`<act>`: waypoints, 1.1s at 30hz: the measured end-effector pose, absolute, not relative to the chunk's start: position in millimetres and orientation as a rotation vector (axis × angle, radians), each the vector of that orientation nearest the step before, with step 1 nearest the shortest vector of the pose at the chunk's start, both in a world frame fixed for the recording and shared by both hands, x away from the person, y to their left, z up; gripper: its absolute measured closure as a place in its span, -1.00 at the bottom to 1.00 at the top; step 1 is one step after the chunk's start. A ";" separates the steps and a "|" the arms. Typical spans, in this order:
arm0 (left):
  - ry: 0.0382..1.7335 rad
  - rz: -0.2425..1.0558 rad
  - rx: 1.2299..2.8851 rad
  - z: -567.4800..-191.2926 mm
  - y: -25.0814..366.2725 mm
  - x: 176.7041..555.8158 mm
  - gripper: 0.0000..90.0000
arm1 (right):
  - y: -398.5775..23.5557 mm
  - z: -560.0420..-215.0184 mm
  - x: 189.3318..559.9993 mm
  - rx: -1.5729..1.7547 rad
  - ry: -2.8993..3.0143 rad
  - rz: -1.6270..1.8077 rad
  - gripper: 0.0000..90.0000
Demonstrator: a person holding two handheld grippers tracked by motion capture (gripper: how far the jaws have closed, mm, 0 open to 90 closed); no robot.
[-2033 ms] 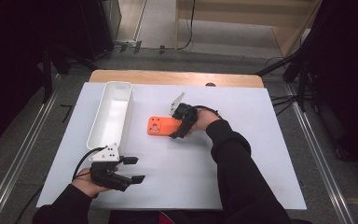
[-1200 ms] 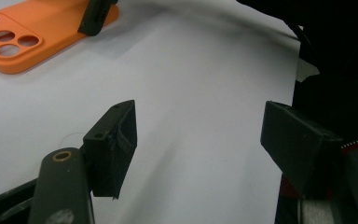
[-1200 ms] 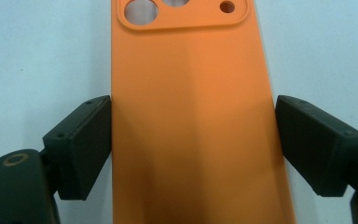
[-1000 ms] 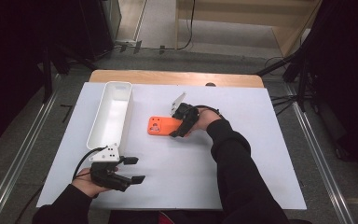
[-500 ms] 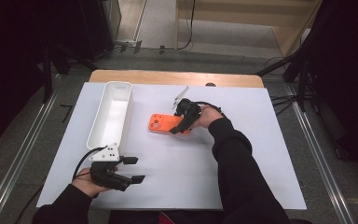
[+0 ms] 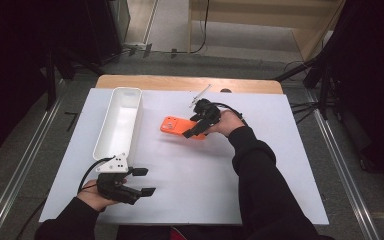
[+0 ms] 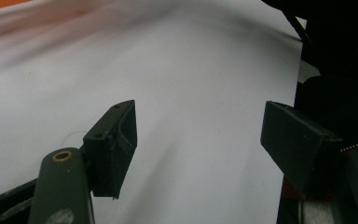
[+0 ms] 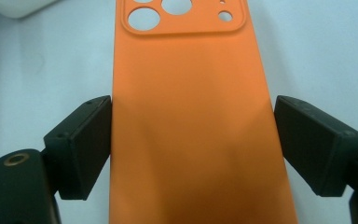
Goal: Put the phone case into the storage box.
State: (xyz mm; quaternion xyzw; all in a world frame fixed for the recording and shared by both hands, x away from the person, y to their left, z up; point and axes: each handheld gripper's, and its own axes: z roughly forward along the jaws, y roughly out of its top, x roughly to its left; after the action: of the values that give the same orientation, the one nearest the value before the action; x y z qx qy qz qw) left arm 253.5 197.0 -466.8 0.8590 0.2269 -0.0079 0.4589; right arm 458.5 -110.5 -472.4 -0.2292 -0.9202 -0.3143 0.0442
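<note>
An orange phone case (image 6: 172, 125) with camera holes sits mid-table, its near end between the jaws of my right gripper (image 6: 192, 131). In the right gripper view the case (image 8: 191, 93) runs away from me, both black pads press on its long edges, and my right gripper (image 8: 191, 140) is shut on it. My left gripper (image 6: 144, 181) rests at the front left of the white sheet, open. In the left gripper view my left gripper (image 7: 198, 135) has only bare white surface between its jaws.
A long white tray (image 6: 130, 125) stands at the left, running from near my left hand toward the back. A white sheet (image 6: 280, 175) covers the table, with a wooden edge (image 6: 180, 82) at the far side. Dark stands flank the table.
My right gripper has shifted slightly up and away from me, and the orange case has moved with it. The left gripper has stayed where it was.
</note>
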 end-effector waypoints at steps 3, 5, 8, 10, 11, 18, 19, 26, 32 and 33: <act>0.561 -0.019 2.115 -466.9 197.0 253.6 -0.39 | -110.3 -467.6 452.0 -0.678 -2.813 -0.987 -0.69; 0.562 -0.018 2.116 -466.9 197.0 253.7 -0.39 | -110.5 -465.1 449.3 -0.671 -2.814 -0.998 -0.69; 0.562 -0.016 2.117 -466.9 196.8 253.5 -0.39 | -112.6 -461.4 443.5 -0.694 -2.799 -1.010 -0.69; 0.561 -0.016 2.119 -467.1 196.6 253.5 -0.39 | -114.6 -460.9 441.7 -0.690 -2.787 -1.017 -0.69; 0.561 -0.016 2.118 -467.2 196.6 253.6 -0.39 | -115.2 -460.5 439.8 -0.708 -2.778 -1.017 -0.69; 0.565 -0.018 2.116 -466.9 196.7 253.8 -0.39 | -122.0 -459.0 429.3 -0.740 -2.751 -1.033 -0.69; 0.564 -0.018 2.115 -467.0 196.7 253.9 -0.39 | -122.9 -458.9 428.8 -0.740 -2.745 -1.042 -0.69; 0.565 -0.020 2.116 -467.2 196.3 253.7 -0.39 | -132.7 -452.3 418.6 -0.823 -2.733 -1.058 -0.69; 0.566 -0.020 2.118 -467.5 195.7 254.0 -0.39 | -140.3 -447.2 408.4 -0.867 -2.712 -1.097 -0.69; 0.565 -0.020 2.118 -467.5 195.6 253.9 -0.39 | -141.3 -446.3 406.5 -0.876 -2.706 -1.097 -0.69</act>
State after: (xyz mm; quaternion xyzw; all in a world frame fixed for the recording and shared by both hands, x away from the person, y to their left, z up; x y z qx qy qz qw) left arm 253.9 195.6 -467.5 0.8593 0.2291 -0.0082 0.4572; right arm 406.5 -141.3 -446.3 -0.2871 -0.8866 -0.3596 0.0464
